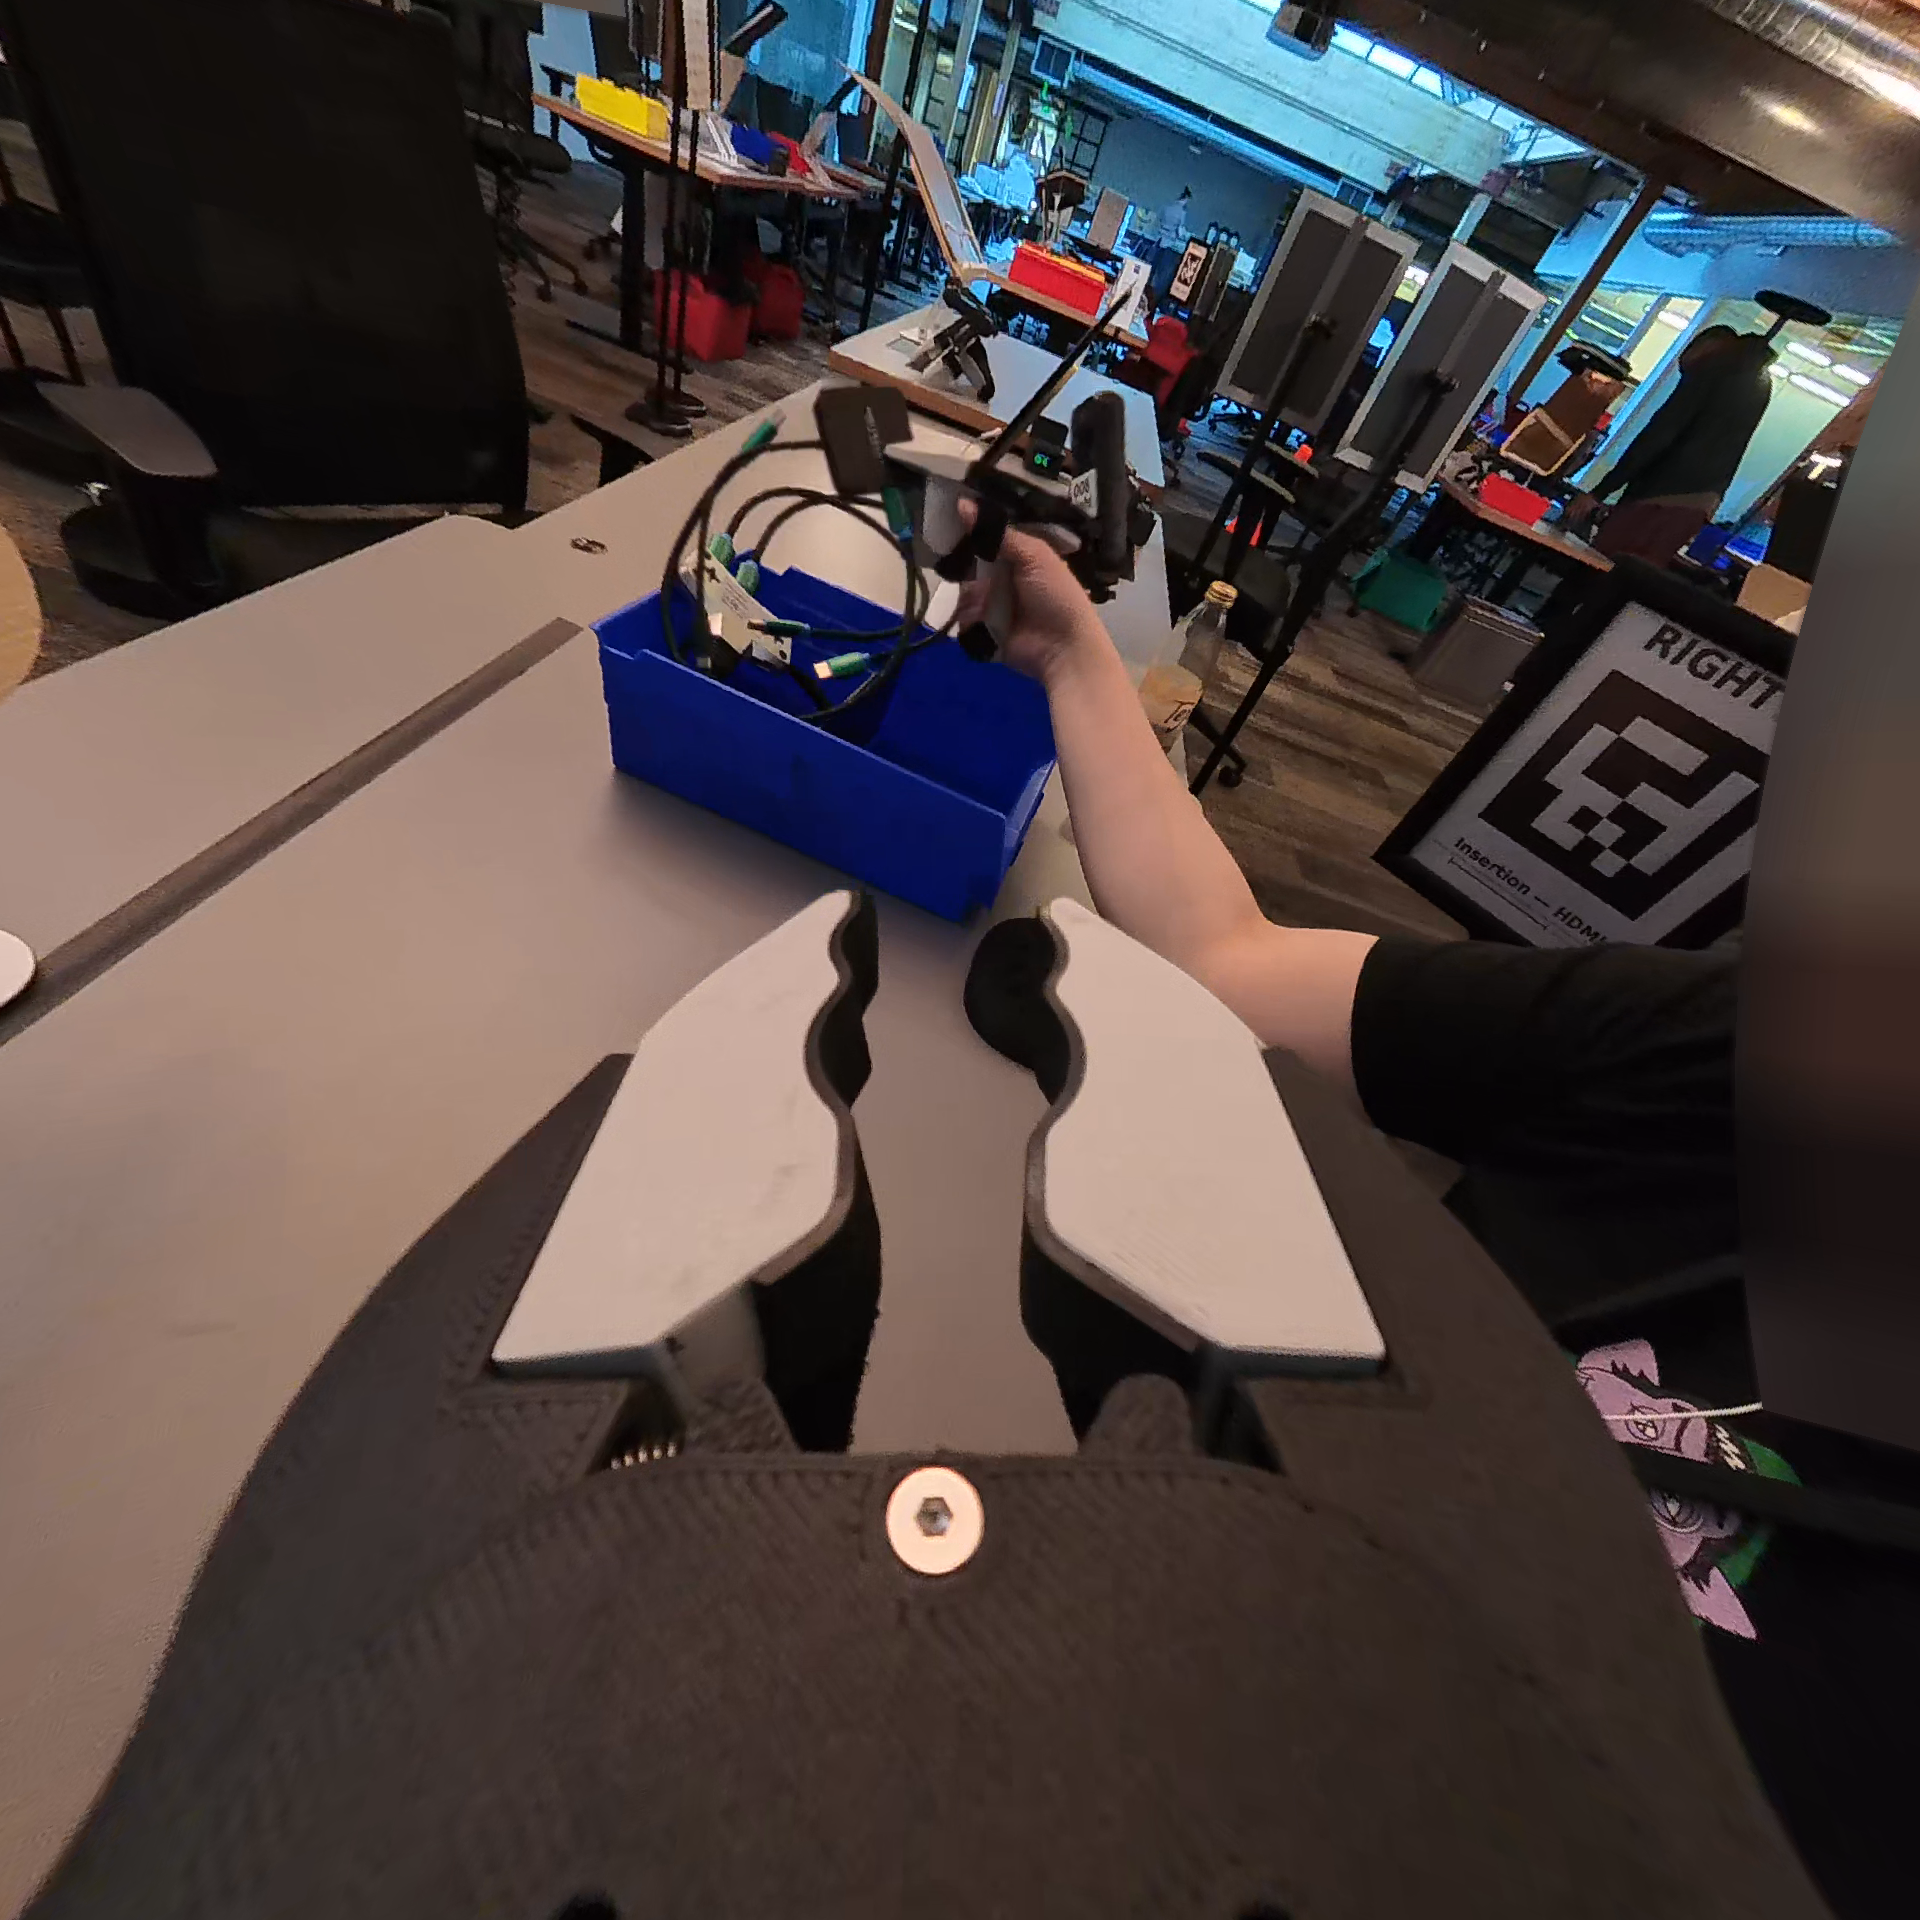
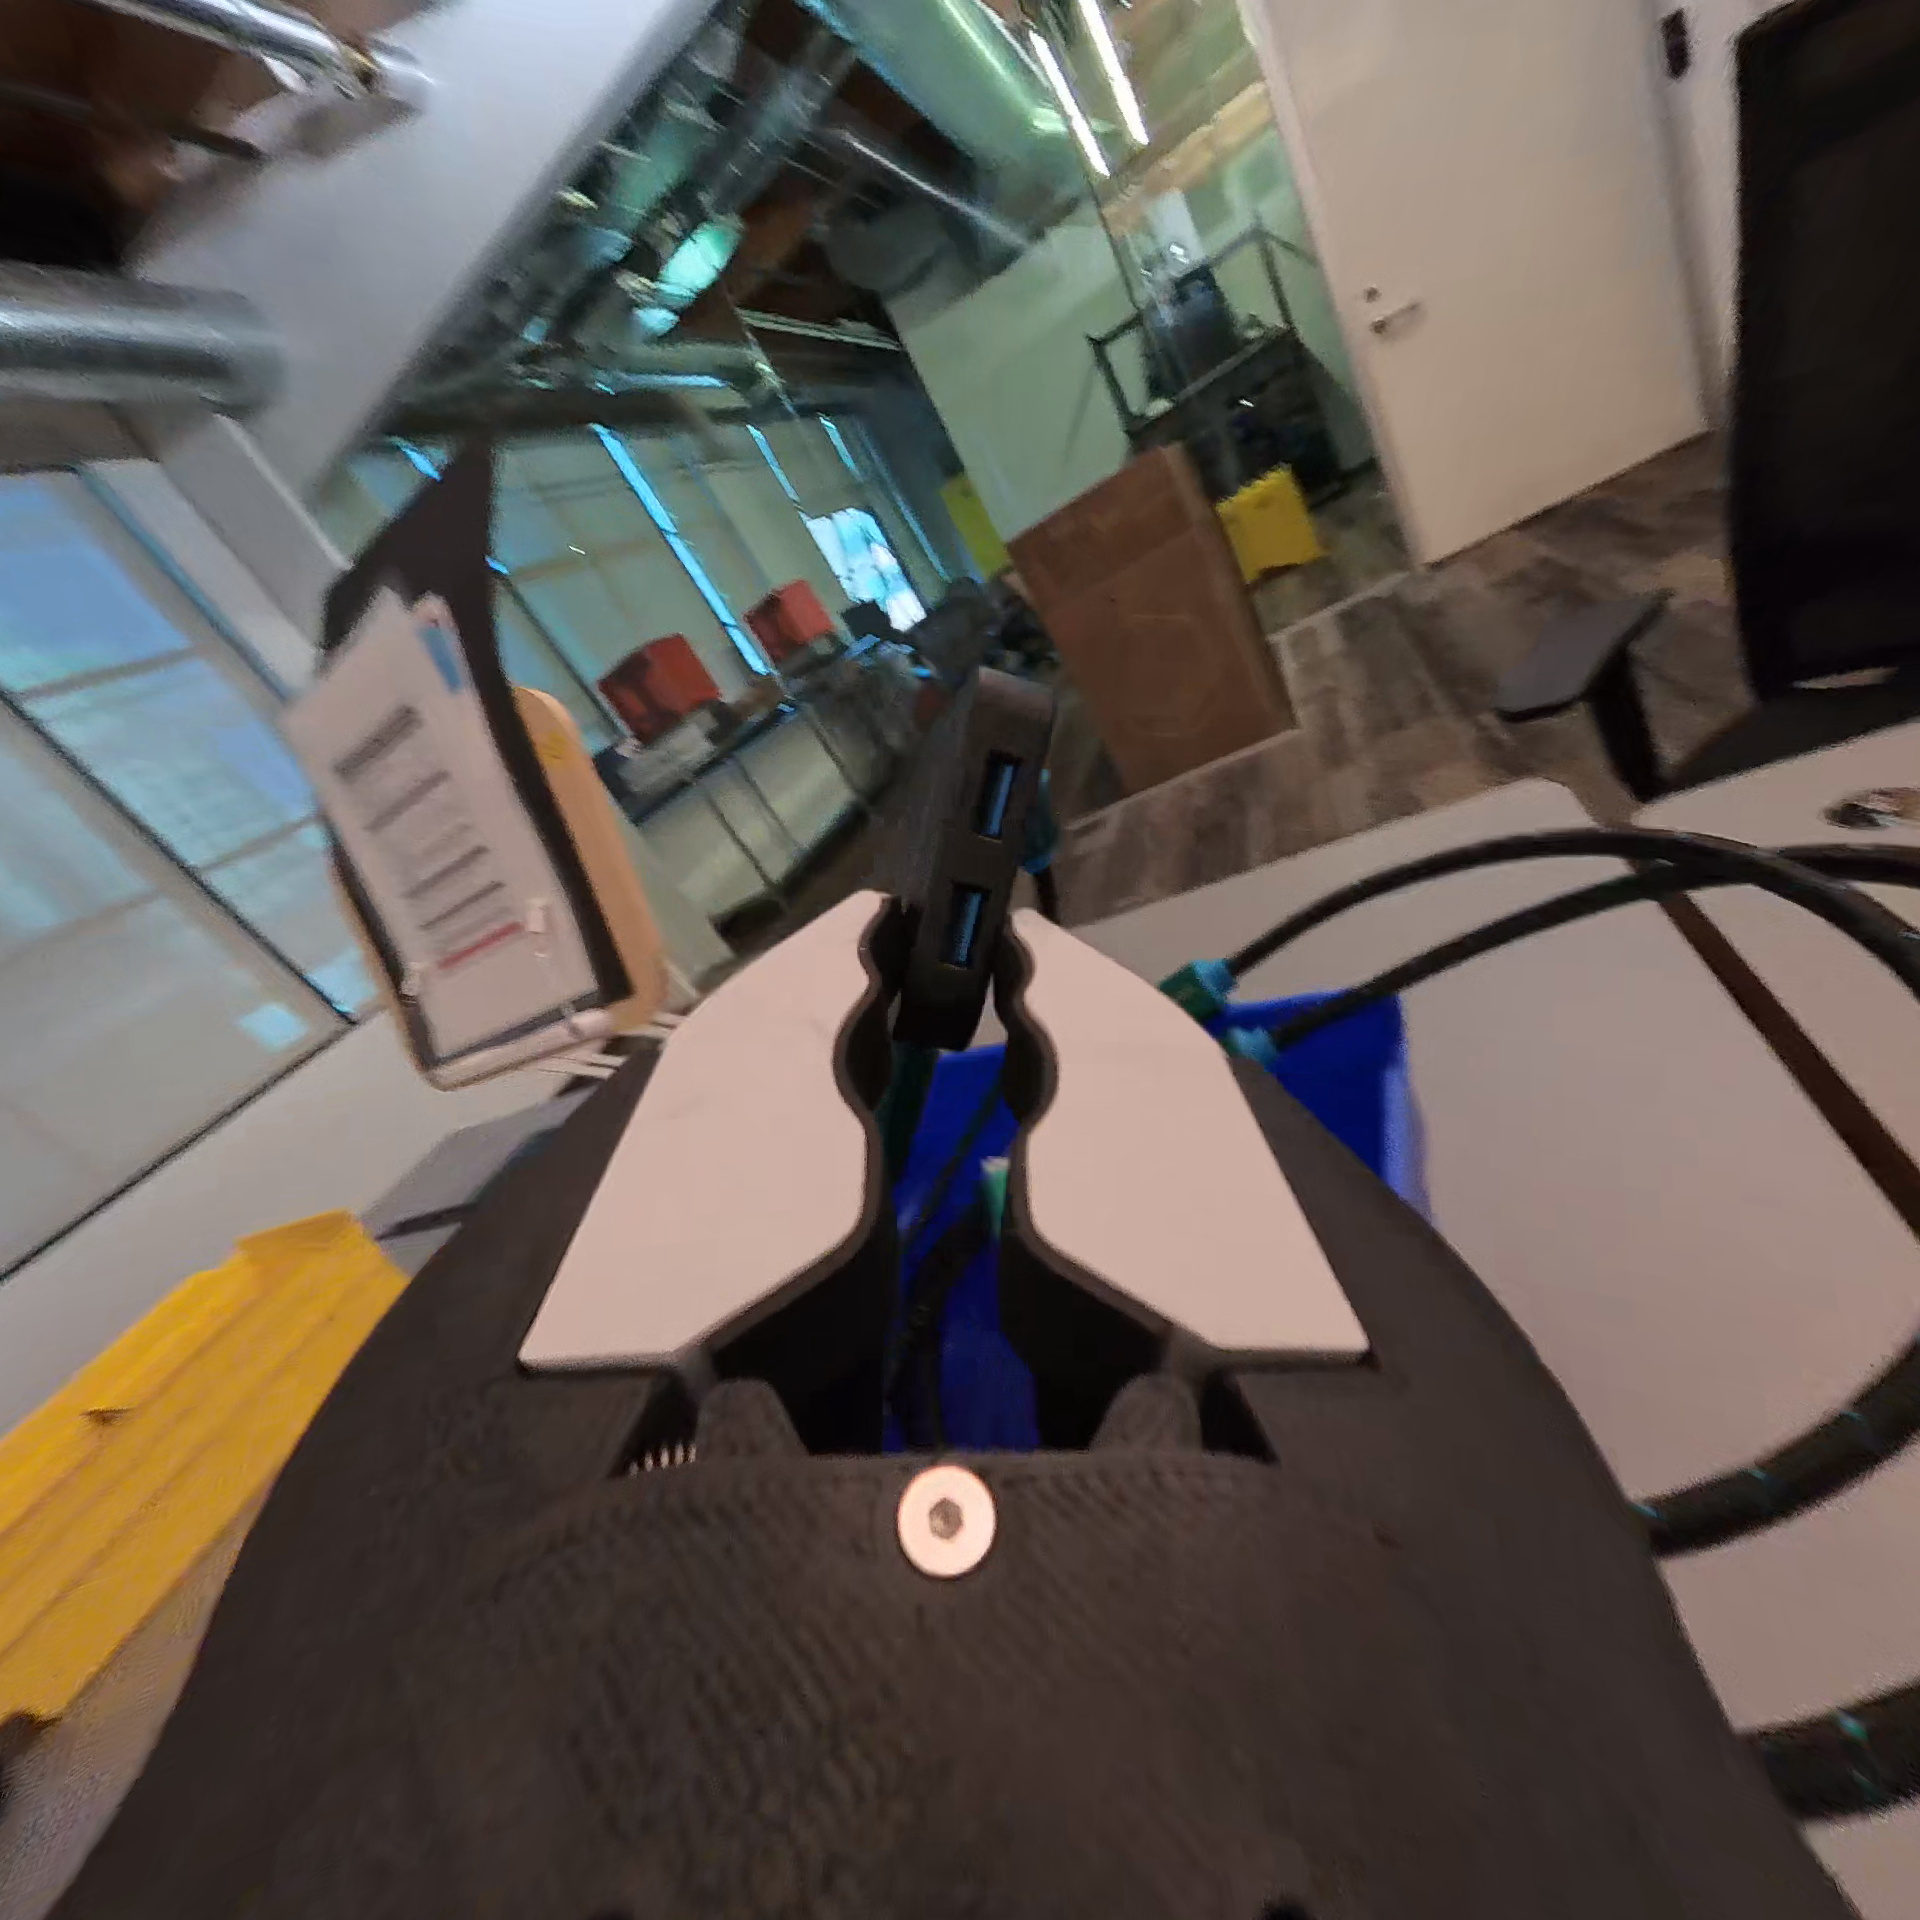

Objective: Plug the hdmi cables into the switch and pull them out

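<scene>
Bin resting on the table, taken as landmark. Above the bin, switch clamped between the fingers of the right gripper, well clear of the table. From the switch, cables looping down into the bin. Nearer than the bin, left gripper over bare table, nothing between its fingers. Right of the bin, off the table edge, a bottle.
</scene>
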Demonstrator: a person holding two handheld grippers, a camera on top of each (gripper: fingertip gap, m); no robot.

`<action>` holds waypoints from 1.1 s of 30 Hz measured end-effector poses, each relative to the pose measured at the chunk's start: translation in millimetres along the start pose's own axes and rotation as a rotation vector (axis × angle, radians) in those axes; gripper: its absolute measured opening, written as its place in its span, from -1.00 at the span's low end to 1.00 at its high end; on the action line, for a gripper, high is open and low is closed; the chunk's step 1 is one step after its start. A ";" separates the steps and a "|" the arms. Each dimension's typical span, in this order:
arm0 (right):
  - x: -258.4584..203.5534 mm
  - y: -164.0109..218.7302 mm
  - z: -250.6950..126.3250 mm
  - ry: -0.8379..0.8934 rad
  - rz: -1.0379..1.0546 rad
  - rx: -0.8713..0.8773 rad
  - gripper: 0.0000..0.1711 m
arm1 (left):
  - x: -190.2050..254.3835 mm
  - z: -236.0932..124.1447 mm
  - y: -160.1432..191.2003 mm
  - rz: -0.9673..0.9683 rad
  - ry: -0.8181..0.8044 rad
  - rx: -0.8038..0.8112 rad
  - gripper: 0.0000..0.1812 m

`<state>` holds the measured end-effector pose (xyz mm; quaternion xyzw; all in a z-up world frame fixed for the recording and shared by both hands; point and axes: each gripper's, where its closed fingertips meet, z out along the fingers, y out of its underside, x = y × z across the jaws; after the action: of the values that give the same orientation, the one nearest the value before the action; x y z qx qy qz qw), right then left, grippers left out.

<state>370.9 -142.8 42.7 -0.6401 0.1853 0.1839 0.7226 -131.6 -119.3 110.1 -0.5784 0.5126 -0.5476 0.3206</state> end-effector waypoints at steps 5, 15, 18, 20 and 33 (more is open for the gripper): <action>22.5 27.9 8.6 0.113 -0.043 -0.136 -0.77 | 3.9 5.2 3.3 0.013 0.009 -0.024 -0.70; 42.5 49.2 2.6 0.238 0.184 -0.267 -0.71 | 9.2 6.2 3.0 0.023 0.018 -0.031 -0.70; 49.2 38.5 -5.0 0.346 0.101 -0.248 -0.64 | 11.3 6.1 2.8 0.029 0.018 -0.035 -0.70; 56.2 35.5 -12.3 0.438 0.039 -0.272 -0.53 | 13.1 5.8 3.6 0.030 0.022 -0.043 -0.70; 31.7 42.8 -107.2 0.515 -0.077 -0.619 -0.39 | -67.2 -100.2 -3.3 0.037 -0.606 -0.031 -0.50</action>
<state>373.3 -243.5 -21.9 -0.8591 0.2721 0.0375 0.4318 -218.8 -35.9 112.2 -0.7108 0.4124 -0.3363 0.4600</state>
